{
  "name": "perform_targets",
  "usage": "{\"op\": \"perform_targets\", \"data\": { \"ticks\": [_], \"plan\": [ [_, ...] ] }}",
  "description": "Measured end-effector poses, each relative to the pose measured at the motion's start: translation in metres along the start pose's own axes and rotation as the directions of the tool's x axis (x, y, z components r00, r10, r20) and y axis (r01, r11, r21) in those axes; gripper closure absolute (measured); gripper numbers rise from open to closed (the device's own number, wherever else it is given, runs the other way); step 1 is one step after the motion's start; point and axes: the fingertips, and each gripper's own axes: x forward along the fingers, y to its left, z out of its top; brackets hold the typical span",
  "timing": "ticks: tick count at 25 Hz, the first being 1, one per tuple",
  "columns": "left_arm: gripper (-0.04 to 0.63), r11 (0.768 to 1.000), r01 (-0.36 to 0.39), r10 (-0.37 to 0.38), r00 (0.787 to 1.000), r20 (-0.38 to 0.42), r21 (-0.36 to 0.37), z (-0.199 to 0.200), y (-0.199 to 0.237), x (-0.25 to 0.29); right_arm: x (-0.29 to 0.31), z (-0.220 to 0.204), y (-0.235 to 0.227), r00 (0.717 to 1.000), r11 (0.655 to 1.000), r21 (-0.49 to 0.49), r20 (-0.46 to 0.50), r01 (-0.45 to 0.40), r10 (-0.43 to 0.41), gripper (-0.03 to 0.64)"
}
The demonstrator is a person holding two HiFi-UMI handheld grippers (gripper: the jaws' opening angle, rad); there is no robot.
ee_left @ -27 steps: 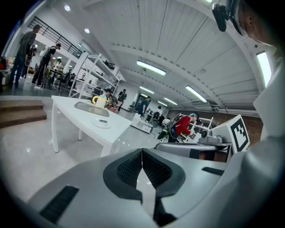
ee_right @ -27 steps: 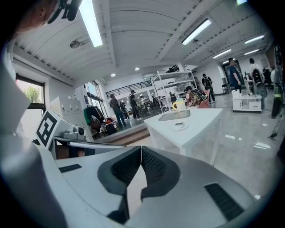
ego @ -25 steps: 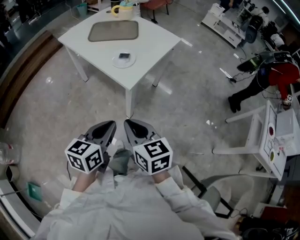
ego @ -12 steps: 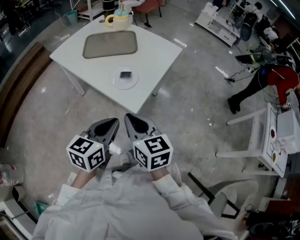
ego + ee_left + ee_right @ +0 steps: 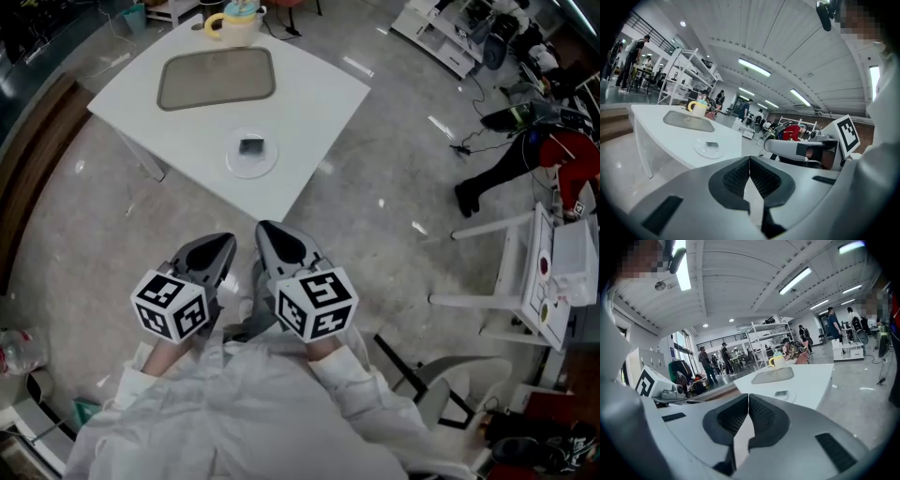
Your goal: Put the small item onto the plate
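Now | left gripper (image 5: 221,247), right gripper (image 5: 271,234) hovering near, jaws pressed together, empty | small item (image 5: 250,146) sitting on plate (image 5: 233,161), far table (image 5: 314,89).

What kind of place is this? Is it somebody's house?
Probably not a house: it looks like a big lab or workshop. There are tall metal shelves, long ceiling strip lights, and workbenches crowded with equipment across a wide shiny floor.

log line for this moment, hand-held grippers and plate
left hand-held gripper: shut, empty | right hand-held gripper: shut, empty | small item: on plate | both away from table
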Motion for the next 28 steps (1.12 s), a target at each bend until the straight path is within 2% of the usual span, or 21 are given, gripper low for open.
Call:
{"op": "perform_targets", "data": {
  "ticks": [7, 17, 24, 28],
  "plan": [
    [0.584, 0.999, -0.018, 0.018, 1.000, 0.006, -0.028, 0.010, 0.018, 0.028, 0.026, 0.009, -0.024, 1.000, 1.000, -0.010, -0.018, -0.019, 0.019, 0.601],
    [0.584, 0.997, -0.063, 0.064, 0.998, 0.013, -0.033, 0.052, 0.059, 0.097, 0.086, 0.047, -0.087, 0.998, 0.998, -0.012, -0.026, -0.060, 0.060, 0.601],
    [0.584, 0.994, -0.106, 0.107, 0.994, 0.018, -0.038, 0.076, 0.076, 0.135, 0.116, 0.058, -0.117, 0.989, 0.992, -0.036, -0.093, -0.118, 0.114, 0.601],
    [0.584, 0.987, -0.147, 0.149, 0.989, 0.022, -0.069, 0.079, 0.089, 0.148, 0.129, 0.058, -0.132, 0.983, 0.990, -0.038, -0.126, -0.138, 0.133, 0.600]
  ]
}}
